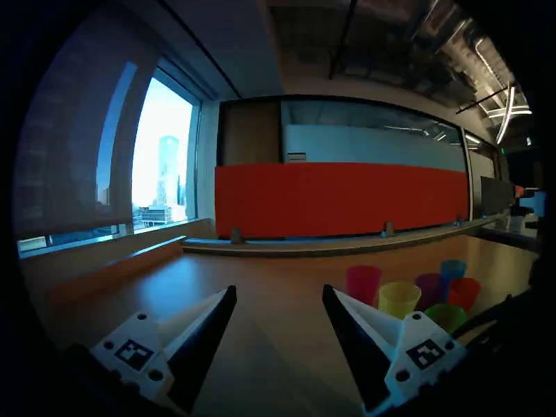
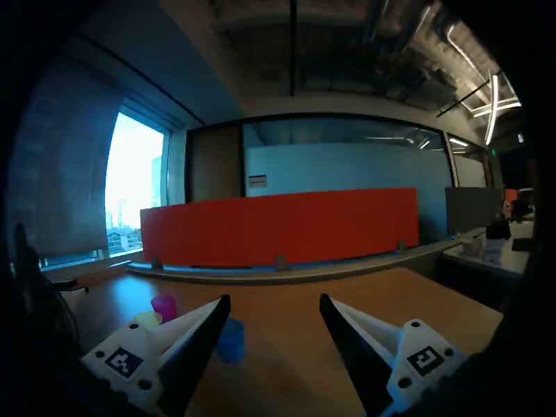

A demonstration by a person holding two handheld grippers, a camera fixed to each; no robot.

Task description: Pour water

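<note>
— How did the cups [image 1: 399, 299] stand?
— Upright on the bench [image 1: 278, 333], mouths up, clustered near the left tool [image 1: 279, 288]; contents I couldn't tell.
— The tools?
— Both the left tool and right tool [image 2: 274, 297] gaped wide, empty.

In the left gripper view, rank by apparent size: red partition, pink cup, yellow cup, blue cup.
Largest: red partition.
Then pink cup and yellow cup, alike, both partly hidden.
Smallest: blue cup, though farther back.

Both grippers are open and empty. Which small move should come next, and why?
Probably swing the open right gripper slightly toward the blue plastic cup: it stands upright on the wooden table, partly behind one finger, outside the gap between them.
</note>
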